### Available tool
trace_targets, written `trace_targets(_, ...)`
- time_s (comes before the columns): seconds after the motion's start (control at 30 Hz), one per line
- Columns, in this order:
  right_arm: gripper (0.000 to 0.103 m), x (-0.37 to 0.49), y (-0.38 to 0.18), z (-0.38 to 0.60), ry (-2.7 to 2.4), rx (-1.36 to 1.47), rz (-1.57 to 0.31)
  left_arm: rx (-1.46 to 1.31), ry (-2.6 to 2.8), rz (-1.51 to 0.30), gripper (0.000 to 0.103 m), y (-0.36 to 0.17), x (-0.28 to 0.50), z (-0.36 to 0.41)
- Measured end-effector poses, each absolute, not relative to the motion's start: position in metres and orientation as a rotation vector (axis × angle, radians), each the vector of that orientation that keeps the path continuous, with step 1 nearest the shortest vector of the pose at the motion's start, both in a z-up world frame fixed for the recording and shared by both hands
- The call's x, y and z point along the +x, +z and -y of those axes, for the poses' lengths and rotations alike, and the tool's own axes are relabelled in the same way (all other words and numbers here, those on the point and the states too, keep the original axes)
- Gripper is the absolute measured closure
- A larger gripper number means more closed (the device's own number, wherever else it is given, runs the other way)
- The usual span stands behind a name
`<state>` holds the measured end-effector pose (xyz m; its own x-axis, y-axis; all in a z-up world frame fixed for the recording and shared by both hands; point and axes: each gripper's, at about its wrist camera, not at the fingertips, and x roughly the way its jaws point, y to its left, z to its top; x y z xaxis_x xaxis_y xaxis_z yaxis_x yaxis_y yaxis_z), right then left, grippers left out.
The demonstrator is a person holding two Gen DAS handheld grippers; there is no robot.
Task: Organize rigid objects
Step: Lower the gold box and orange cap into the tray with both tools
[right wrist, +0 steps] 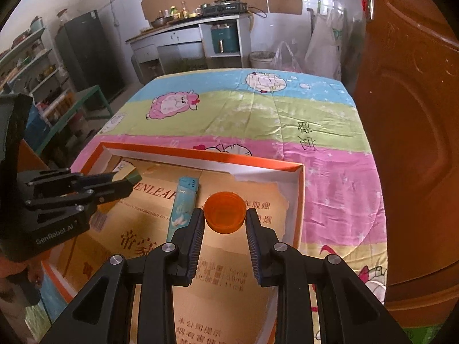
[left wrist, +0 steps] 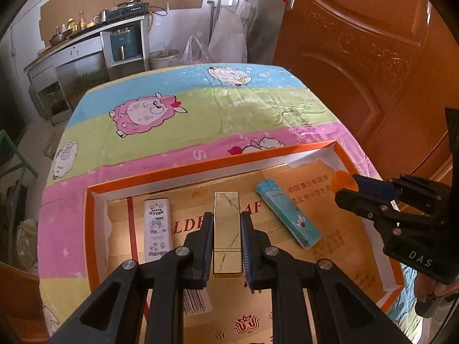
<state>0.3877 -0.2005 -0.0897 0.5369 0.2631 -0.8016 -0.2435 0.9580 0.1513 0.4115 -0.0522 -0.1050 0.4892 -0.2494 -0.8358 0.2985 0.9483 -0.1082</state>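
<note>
My left gripper (left wrist: 227,218) is shut on a gold rectangular case (left wrist: 227,229), held lengthwise between its pads over the orange-rimmed box (left wrist: 178,172). Inside the box lie a white Hello Kitty case (left wrist: 157,229) to the left and a light blue lighter (left wrist: 288,215) to the right. My right gripper (right wrist: 225,215) is shut on a round orange cap (right wrist: 225,213), above the box's right part (right wrist: 299,200). The blue lighter (right wrist: 183,203) lies just left of that cap. From the left wrist view the right gripper (left wrist: 348,185) shows with the orange cap (left wrist: 342,180) at its tip.
The box sits on a table under a cartoon-sheep cloth (left wrist: 200,106) in blue, green and pink bands. A brown door (left wrist: 373,57) stands close on the right. Kitchen counter (right wrist: 183,33), dark cabinet (right wrist: 86,54) and shelves line the far side. Cardboard lines the box floor.
</note>
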Motion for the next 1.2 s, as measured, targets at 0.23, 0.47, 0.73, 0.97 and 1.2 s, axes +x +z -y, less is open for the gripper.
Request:
trace_targets(0.23,0.073,0.396,-0.098,0.197,0.302,0.014,-0.989,0.06,-0.329,-1.021,0.085,-0.114,0.419,0.054)
trace_targets(0.47,0.073,0.403,-0.105,0.193,0.308,0.001,-1.003,0.064,-0.329,-1.022,0.085,-0.118,0.424,0.056)
trace_targets(0.73,0.073,0.407,-0.112,0.189,0.316,-0.017,-1.02,0.062,-0.331,-1.032,0.085,-0.125,0.427,0.058)
trace_targets(0.97,0.073,0.41,-0.118,0.189,0.309,-0.028,-1.029,0.051,-0.335,-1.043,0.085,-0.13,0.43,0.058)
trace_targets(1.2,0.073,0.414,-0.12,0.191,0.313,-0.015,-1.046,0.048,-0.343,-1.053,0.085,-0.132,0.431,0.057)
